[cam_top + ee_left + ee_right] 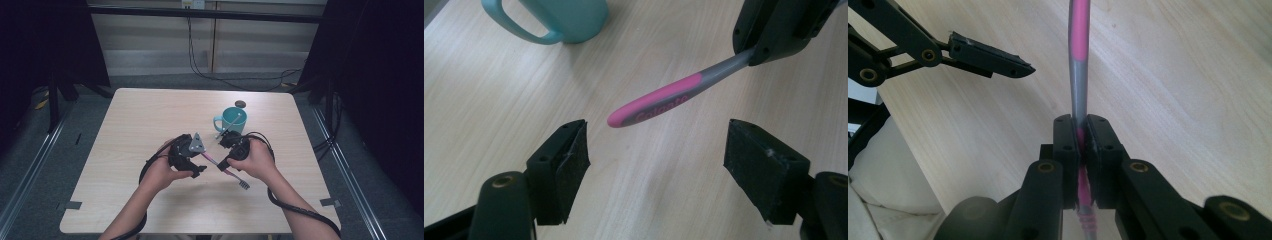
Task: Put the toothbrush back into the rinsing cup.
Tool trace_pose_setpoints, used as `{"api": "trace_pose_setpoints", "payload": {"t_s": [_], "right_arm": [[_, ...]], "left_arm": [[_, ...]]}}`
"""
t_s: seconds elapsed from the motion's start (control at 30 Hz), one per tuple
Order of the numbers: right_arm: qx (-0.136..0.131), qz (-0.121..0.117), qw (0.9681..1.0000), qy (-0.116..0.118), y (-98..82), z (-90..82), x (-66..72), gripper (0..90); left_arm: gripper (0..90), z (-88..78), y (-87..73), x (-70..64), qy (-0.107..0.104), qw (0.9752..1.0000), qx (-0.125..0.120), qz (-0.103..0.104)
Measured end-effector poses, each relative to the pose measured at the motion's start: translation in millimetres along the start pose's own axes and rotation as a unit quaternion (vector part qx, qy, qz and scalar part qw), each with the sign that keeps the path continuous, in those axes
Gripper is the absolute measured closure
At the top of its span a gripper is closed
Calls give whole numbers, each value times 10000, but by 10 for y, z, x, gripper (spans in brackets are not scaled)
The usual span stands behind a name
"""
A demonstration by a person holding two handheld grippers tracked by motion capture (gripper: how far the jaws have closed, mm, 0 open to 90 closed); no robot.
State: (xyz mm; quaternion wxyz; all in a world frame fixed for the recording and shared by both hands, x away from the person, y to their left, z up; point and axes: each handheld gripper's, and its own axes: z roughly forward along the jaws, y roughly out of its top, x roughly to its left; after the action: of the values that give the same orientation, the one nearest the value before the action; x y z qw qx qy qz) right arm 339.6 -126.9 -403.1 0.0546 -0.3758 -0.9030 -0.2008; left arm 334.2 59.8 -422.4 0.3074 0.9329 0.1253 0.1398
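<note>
Looking down from the high view, a pale wooden desk (150, 130) is seen with a teal mug (233, 120) standing on it, and a thin stick-like item is leaned inside the mug. In front of the mug, the left gripper (202, 168) and the right gripper (222, 164) are held close together above the desk. A toothbrush (235, 177) is carried by the right gripper, with its bristle head pointed toward the person and its pink handle pointed toward the left gripper.

In the left gripper view, the jaws of the left gripper (656, 155) are spread wide and nothing is pressed by them. The rounded handle end of the toothbrush (659, 102) is seen hanging just beyond the gap between them. The handle is pink with a grey underside and grey neck, and a brand name is printed on the pink part. The mug (559, 20) is seen at the top edge.

In the right gripper view, the right gripper (1080, 145) is closed firmly on the toothbrush (1078, 60), at the place where grey is changed to pink.
</note>
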Motion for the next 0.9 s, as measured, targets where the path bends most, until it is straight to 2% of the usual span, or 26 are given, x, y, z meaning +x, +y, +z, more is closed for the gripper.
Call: {"api": "trace_pose_setpoints", "payload": {"t_s": [0.2, 0.3, 0.47, 0.67, 0.73, 0.9], "right_arm": [[0, -40, 9999, 115, 6, -4, -7, 849], [50, -82, 9999, 86, 18, 0, 7, 849], [69, -56, 9999, 126, 22, 7, 27, 849], [159, -147, 9997, 131, 30, -13, 25, 849], [171, -246, 9995, 121, 33, -20, 12, 849], [203, -253, 9994, 110, 31, -33, 13, 849]], "left_arm": [[284, 3, 32, -42, -1, 9998, -19, 203], [294, 22, 30, -58, 19, 9996, 16, 293], [354, 42, 5, -62, 29, 9994, 25, 358], [389, 61, -2, -77, 52, 9989, 18, 458], [397, 64, -3, -75, 64, 9987, 28, 503], [426, 69, -15, -68, 21, 9988, -26, 482]]}}
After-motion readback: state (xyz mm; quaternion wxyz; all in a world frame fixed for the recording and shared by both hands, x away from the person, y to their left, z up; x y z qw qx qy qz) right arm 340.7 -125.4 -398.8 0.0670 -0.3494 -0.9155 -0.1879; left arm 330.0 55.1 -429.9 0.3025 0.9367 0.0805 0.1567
